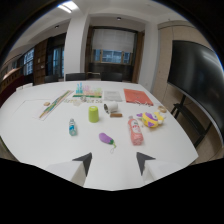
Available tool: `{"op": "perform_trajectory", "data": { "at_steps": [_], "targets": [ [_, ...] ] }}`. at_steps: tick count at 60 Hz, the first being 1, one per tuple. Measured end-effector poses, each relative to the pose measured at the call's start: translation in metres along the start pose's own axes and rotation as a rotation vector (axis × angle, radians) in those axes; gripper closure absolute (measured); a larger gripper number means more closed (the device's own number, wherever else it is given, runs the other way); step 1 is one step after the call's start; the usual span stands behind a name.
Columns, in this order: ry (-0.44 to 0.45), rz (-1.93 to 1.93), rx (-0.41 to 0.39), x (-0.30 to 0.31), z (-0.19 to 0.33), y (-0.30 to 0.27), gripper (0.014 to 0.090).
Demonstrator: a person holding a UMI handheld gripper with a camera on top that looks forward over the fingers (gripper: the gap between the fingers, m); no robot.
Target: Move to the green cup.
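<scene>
With the gripper (114, 161) spread open and empty, steer forward and slightly left toward the cup (93, 113) (passing the eggplant toy (105, 138)).

jaws spread | green cup (93, 113) beyond (upright) | white table (45, 135)

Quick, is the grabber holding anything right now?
Gripper: open, holding nothing. The green cup stands on the white table, well beyond the fingers.
</scene>
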Motion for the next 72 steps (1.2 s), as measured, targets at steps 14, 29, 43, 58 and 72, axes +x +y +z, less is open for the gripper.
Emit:
{"op": "perform_trajectory", "data": {
  "at_steps": [14,29,43,58,72],
  "targets": [
    [-0.036,0.002,0.019,-0.062,0.037,-0.033,0.0194],
    [-0.051,0.019,0.049,-0.097,0.153,-0.087,0.0195],
    [-0.063,0.04,-0.021,-0.118,0.274,-0.106,0.0201],
    [-0.066,0.03,-0.11,-0.124,0.338,-0.083,0.02],
    [-0.073,0.021,-0.124,-0.125,0.346,-0.081,0.02]
  ]
}}
